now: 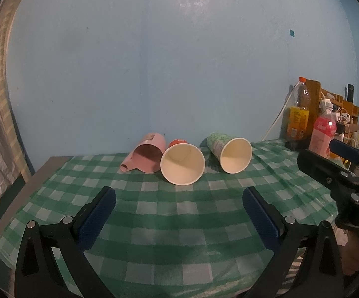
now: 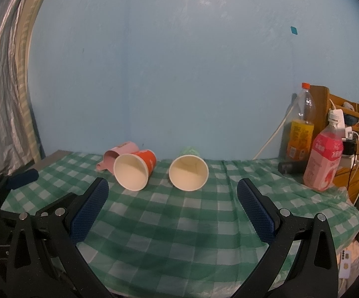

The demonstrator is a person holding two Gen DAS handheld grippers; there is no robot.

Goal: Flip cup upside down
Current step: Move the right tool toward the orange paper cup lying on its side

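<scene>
Three cups lie on their sides on the green checked tablecloth, mouths toward me. A pink plastic mug is at the left, an orange paper cup in the middle and a green paper cup at the right. In the right wrist view the same pink mug, orange cup and green cup show. My left gripper is open and empty, short of the orange cup. My right gripper is open and empty, short of the green cup.
A tall bottle, a pink bottle and a dark object stand at the table's back right, before a wooden shelf with cables. A blue wall is behind the cups. A curtain hangs at the left.
</scene>
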